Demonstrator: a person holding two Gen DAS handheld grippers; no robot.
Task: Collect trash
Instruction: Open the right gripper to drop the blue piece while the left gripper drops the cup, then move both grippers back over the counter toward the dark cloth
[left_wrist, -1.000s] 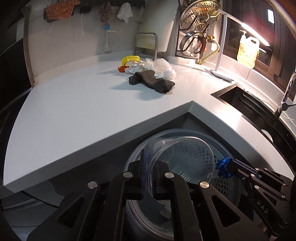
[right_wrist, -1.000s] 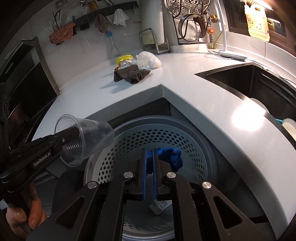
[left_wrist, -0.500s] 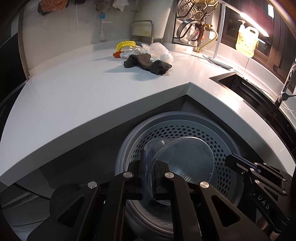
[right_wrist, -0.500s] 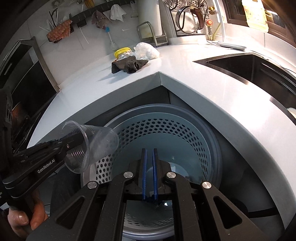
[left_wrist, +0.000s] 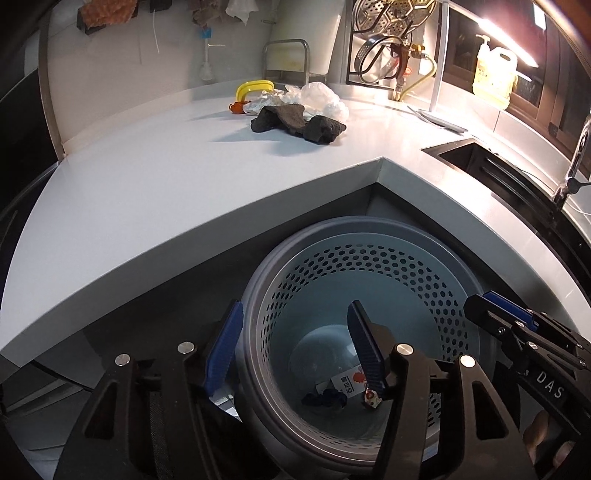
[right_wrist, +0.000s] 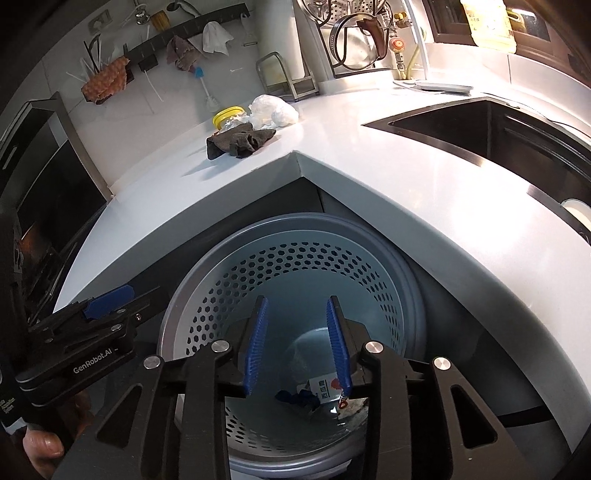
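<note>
"GenRobot.AI" is printed on the left hand-held gripper (right_wrist: 107, 301), and "DAS" on the right hand-held gripper (left_wrist: 498, 314). Both hang over the perforated grey trash bin (left_wrist: 369, 258) with their jaws spread apart and nothing between them. In the bin lie a clear plastic cup (left_wrist: 321, 354), a crumpled blue scrap (right_wrist: 295, 397) and a small white packet (right_wrist: 325, 387) with red print too small to read. On the table (left_wrist: 147, 177) lie a dark cloth (left_wrist: 295, 120), a crumpled plastic bag (left_wrist: 321, 98) and a yellow lid (left_wrist: 255, 88).
</note>
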